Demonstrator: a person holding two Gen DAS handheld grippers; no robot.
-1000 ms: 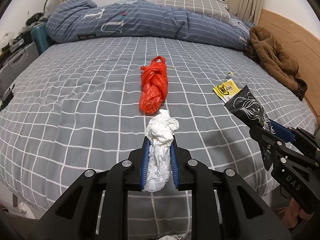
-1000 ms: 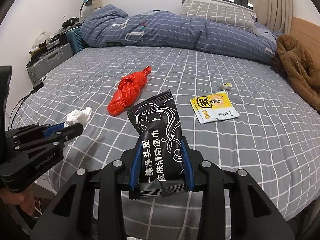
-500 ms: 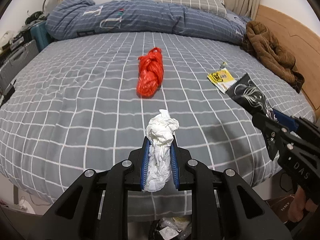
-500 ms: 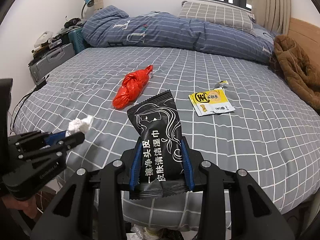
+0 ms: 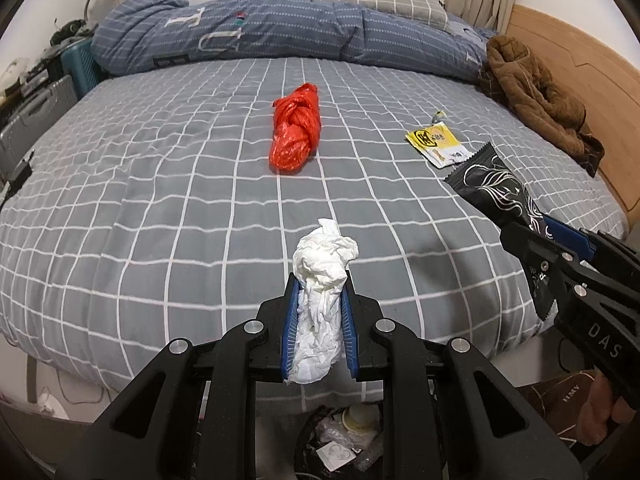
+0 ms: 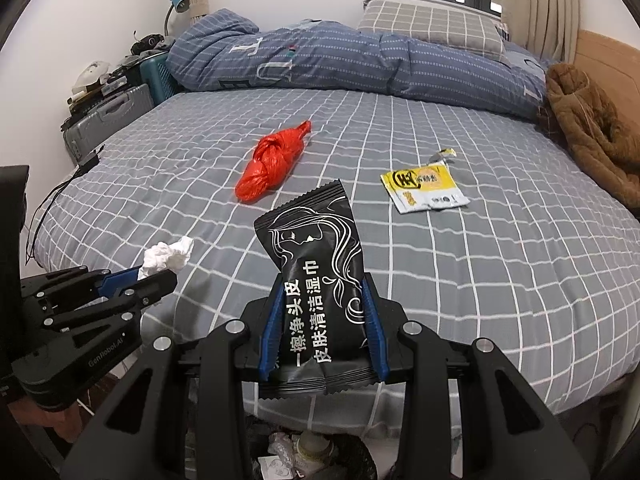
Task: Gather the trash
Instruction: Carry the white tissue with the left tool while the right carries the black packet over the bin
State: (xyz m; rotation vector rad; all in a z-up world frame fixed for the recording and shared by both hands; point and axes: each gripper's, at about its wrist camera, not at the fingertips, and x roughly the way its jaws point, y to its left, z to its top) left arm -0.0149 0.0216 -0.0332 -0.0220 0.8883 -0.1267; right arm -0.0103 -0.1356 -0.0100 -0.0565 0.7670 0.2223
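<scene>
My left gripper [image 5: 319,280] is shut on a crumpled white tissue [image 5: 322,276], held over the bed's near edge; it also shows in the right wrist view [image 6: 168,256]. My right gripper [image 6: 322,284] is shut on a black wet-wipe packet [image 6: 316,280], seen from the left wrist view [image 5: 496,192] at the right. A red plastic bag [image 5: 296,134] and a yellow wrapper [image 5: 438,146] lie on the grey checked bed [image 5: 160,200]. A trash bin with litter [image 5: 340,440] sits below the grippers at the bed's foot.
A blue duvet [image 5: 260,36] and pillow lie at the bed's far end. A brown jacket [image 5: 536,96] lies by the wooden headboard side at right. Suitcases [image 6: 108,116] stand left of the bed.
Both grippers have pulled back from the bed toward its near edge with their items held. The trash bin has come into view below them.
</scene>
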